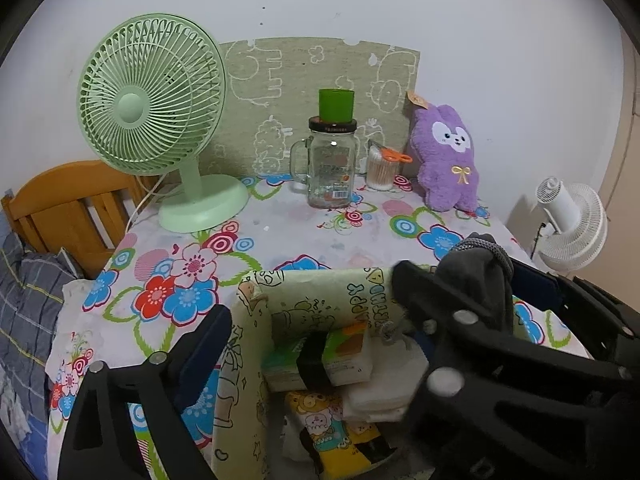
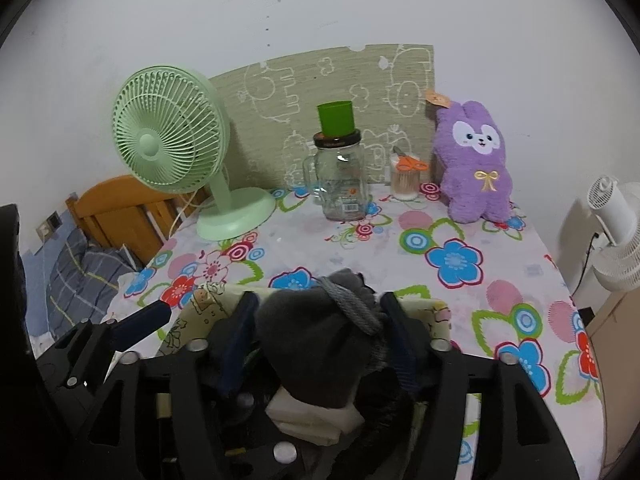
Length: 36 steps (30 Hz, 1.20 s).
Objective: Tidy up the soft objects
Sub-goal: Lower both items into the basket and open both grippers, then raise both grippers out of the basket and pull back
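A bundle of grey socks (image 2: 316,344) sits at the mouth of the cartoon-print fabric box (image 1: 320,300) at the desk's (image 1: 300,232) near edge, between the parted fingers of the right hand-held gripper (image 2: 320,340), whose pads look just clear of it. The left hand-held gripper (image 1: 312,320) gapes wide over the box, empty. At twelve o'clock stands a glass jar (image 1: 330,168); a purple plush rabbit (image 1: 448,160) at two, a green fan (image 1: 160,120) at ten.
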{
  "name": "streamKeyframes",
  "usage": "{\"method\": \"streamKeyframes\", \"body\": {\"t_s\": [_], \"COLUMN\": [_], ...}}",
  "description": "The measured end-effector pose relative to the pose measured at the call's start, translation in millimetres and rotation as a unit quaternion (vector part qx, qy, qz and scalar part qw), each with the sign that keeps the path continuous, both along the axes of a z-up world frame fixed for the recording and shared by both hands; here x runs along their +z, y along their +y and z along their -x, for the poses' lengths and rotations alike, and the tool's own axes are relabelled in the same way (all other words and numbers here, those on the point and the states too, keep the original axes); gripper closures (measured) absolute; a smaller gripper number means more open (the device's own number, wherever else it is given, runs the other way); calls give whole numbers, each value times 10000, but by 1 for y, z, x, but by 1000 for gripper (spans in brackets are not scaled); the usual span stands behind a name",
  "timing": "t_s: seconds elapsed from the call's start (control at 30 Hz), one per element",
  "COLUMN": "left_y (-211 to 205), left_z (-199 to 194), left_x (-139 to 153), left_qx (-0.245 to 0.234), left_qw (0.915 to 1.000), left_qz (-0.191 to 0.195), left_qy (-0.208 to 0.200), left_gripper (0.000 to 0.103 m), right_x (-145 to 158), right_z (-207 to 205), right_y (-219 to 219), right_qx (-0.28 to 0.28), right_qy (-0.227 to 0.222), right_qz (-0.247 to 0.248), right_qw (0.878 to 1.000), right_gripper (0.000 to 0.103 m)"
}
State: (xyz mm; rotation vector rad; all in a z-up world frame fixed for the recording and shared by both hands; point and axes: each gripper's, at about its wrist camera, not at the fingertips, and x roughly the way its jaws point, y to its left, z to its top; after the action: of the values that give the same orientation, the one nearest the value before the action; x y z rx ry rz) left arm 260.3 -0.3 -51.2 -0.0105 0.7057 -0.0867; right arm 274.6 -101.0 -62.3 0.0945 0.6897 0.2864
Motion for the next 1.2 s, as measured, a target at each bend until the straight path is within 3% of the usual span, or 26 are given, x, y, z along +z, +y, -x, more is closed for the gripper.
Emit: {"method": "streamKeyframes", "body": {"t_s": [0.1,0.4,1.2], "left_y": [2,1,-15], "left_z": [2,18,88], "left_x": [1,9,44], "left_qx": [13,-17,-147], "left_qw": [10000,9999,9986], "left_qz": [15,-43,50], "left_qy": [-13,-142,-504], "left_gripper": [4,1,0], "right_x": [1,9,50], "right_z": [2,14,89], "right_y": [2,2,-22], "right_qx": [83,144,-114], "right_qy": [-43,-137,-520], "right_qz": [-44,35,102], "right_qw": [9999,9998,9985], "right_gripper": [20,10,9]}}
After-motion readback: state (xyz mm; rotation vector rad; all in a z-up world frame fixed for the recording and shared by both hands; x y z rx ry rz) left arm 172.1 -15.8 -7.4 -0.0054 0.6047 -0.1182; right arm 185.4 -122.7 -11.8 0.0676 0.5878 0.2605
